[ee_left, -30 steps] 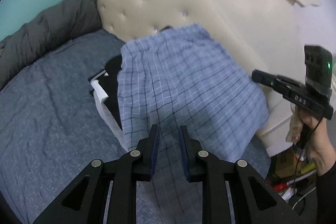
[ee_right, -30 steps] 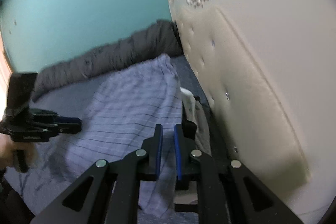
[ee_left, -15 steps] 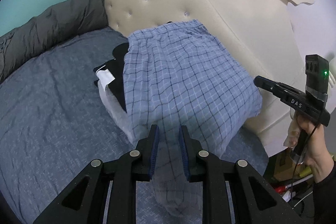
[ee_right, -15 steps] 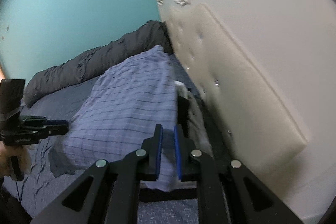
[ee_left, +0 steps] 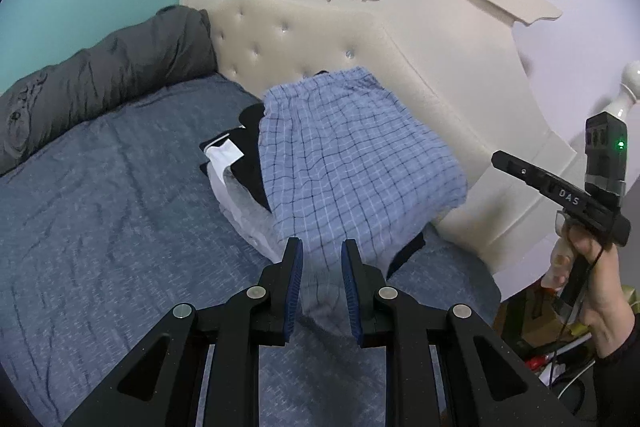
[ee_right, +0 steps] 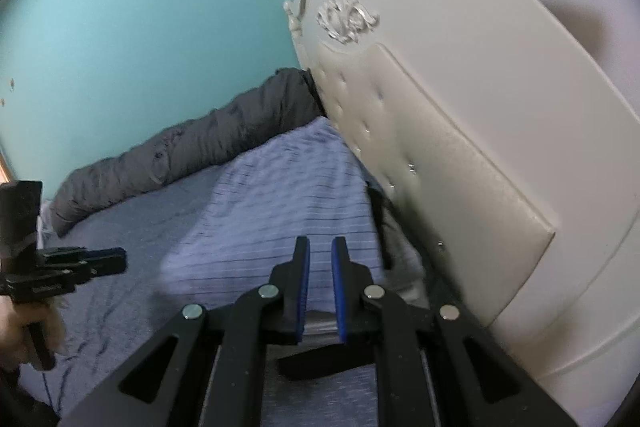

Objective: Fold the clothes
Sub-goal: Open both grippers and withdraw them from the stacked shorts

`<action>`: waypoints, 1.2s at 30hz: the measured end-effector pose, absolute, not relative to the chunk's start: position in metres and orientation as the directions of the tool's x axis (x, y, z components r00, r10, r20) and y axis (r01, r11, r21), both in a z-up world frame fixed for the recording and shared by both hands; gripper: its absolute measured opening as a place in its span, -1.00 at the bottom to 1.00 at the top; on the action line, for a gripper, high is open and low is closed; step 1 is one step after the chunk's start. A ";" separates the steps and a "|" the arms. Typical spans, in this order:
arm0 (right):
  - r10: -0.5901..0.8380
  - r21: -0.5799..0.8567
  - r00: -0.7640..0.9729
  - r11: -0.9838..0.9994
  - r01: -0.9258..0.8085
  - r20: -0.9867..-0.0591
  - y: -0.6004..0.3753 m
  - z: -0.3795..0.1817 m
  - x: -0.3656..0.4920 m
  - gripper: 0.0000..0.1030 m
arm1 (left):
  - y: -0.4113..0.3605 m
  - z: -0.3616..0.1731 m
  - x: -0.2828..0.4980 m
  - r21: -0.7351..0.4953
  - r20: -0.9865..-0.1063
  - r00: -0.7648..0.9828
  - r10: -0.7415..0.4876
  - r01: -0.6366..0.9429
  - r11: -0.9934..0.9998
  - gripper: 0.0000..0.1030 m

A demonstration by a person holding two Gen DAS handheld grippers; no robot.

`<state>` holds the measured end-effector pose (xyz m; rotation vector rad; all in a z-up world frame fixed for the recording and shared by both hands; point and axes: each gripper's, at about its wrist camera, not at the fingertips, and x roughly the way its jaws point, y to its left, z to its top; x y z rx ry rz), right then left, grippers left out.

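Checked blue shorts [ee_left: 352, 163] lie folded atop a pile of black and white clothes [ee_left: 240, 171] on the bed [ee_left: 100, 227], at twelve o'clock from the left gripper [ee_left: 322, 259], by the headboard [ee_left: 304, 39]. Both the left and right gripper [ee_right: 320, 259] have narrow gaps, gripping nothing.

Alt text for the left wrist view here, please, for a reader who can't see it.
A folded blue plaid garment lies on top of a stack of clothes on a blue bed, against a cream tufted headboard. The left gripper points at it, jaws slightly apart; the right gripper, hand-held, is at the right edge.
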<state>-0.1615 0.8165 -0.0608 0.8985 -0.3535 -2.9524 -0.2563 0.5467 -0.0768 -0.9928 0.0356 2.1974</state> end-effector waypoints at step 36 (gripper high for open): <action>-0.006 0.213 -0.874 -0.971 -0.112 -0.485 0.656 0.012 0.022 -0.20 | 0.412 0.005 -0.104 -0.154 -0.564 -0.572 0.596 -0.636 -0.756 0.04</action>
